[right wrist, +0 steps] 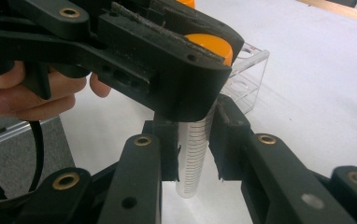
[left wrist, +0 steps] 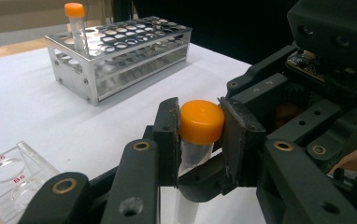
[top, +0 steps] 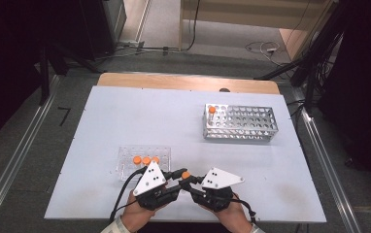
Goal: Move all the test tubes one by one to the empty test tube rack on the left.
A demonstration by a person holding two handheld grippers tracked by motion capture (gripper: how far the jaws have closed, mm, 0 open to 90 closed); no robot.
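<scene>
A clear tube with an orange cap (top: 186,174) stands upright just above the table's near edge, held between both grippers. In the left gripper view, my left gripper (left wrist: 198,140) is shut on the orange cap (left wrist: 201,121), its pads pressing on both sides. My right gripper (right wrist: 195,144) is shut on the graduated clear body of the tube (right wrist: 194,158), below the cap. In the high view, the left gripper (top: 181,173) and the right gripper (top: 191,184) meet tip to tip at the tube.
A metal tube rack (top: 239,122) stands at the right rear with one orange-capped tube (top: 212,112) in its left corner. A clear plastic holder (top: 127,167) with three orange-capped tubes (top: 146,160) sits just beyond the left gripper.
</scene>
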